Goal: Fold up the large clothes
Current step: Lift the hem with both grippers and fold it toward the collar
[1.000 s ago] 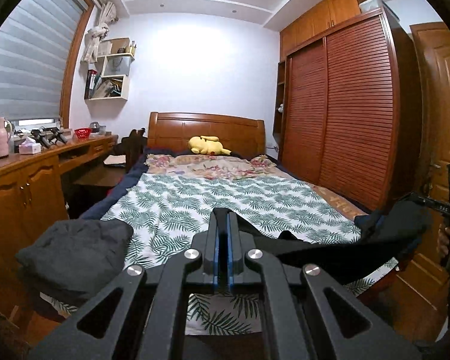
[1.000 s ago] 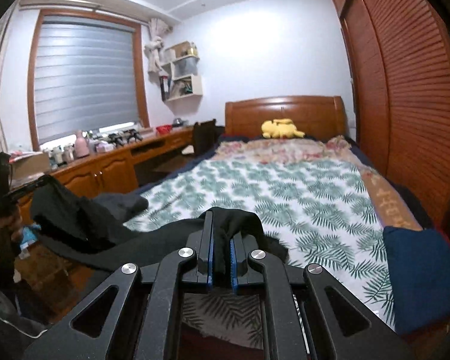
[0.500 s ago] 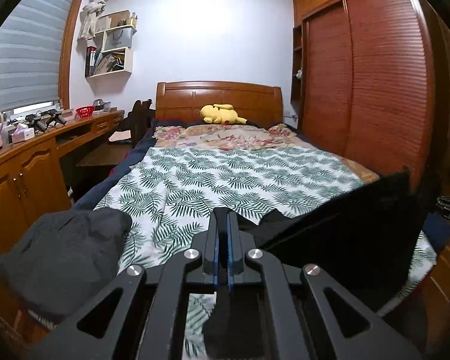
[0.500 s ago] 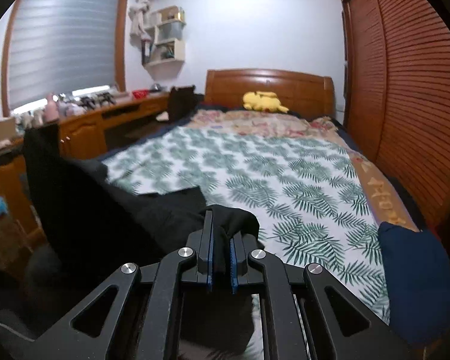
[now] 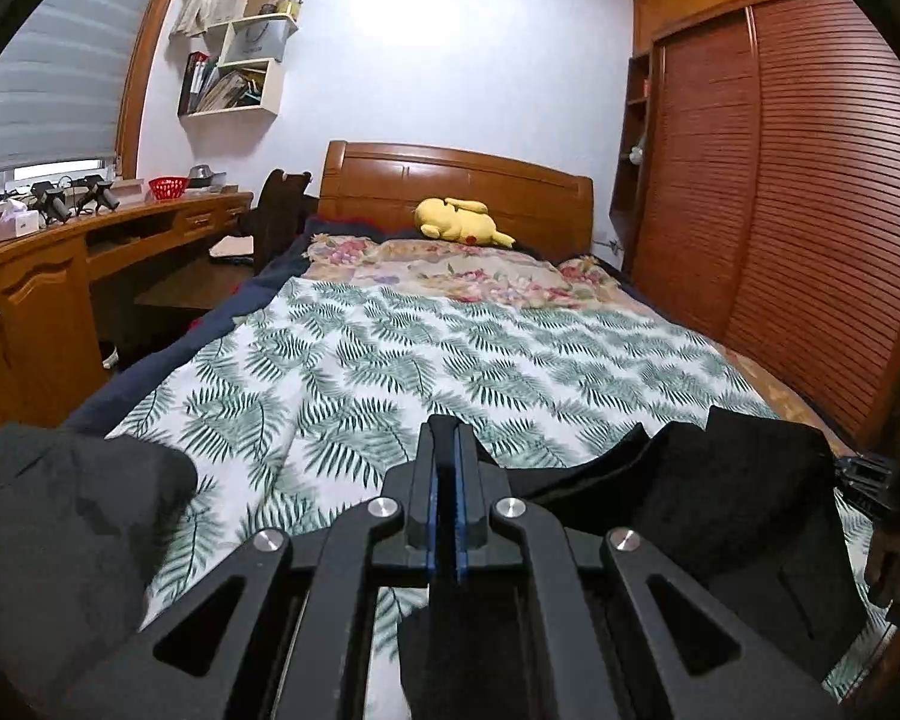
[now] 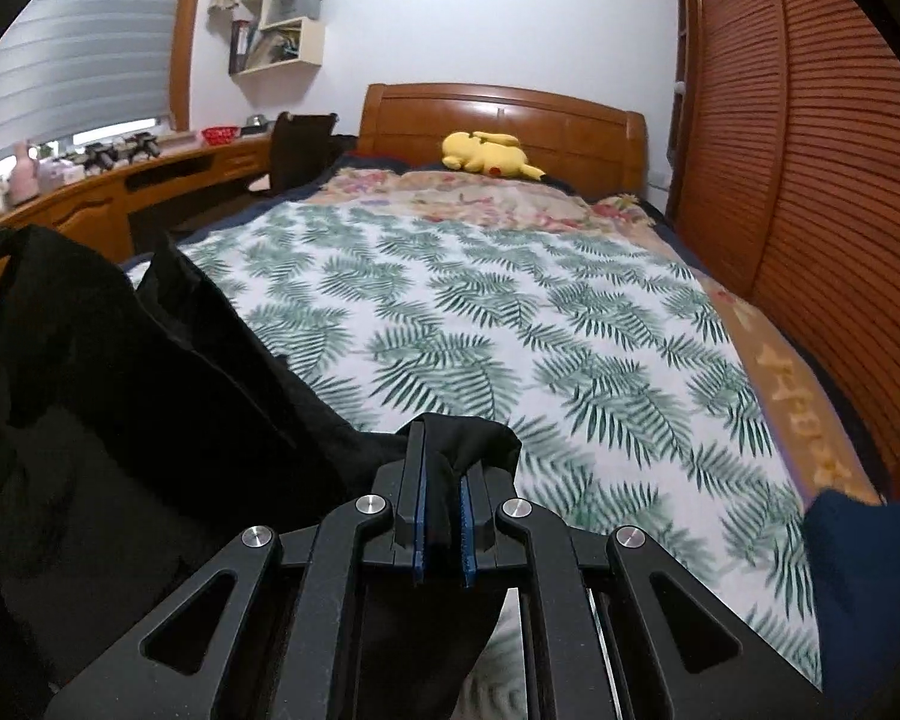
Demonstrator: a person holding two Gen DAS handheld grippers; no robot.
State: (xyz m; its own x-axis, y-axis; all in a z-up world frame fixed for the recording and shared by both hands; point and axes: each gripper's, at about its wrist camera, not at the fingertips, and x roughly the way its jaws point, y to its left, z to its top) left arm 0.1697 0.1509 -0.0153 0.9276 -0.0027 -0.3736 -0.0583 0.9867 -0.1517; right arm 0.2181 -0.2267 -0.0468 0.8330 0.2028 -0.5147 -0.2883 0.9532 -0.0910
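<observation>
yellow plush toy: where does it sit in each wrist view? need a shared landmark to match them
Left wrist: yellow plush toy lies just above centre, on the pillow end of the bed, in front of the wooden headboard.
Right wrist: yellow plush toy lies in the upper middle, slightly right of centre, against the same headboard.
Shared landmark: the wooden headboard.

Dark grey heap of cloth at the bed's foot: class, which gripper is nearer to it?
Left. The left gripper is just beside the dark grey heap of cloth; the right gripper is beyond the black garment.
</observation>
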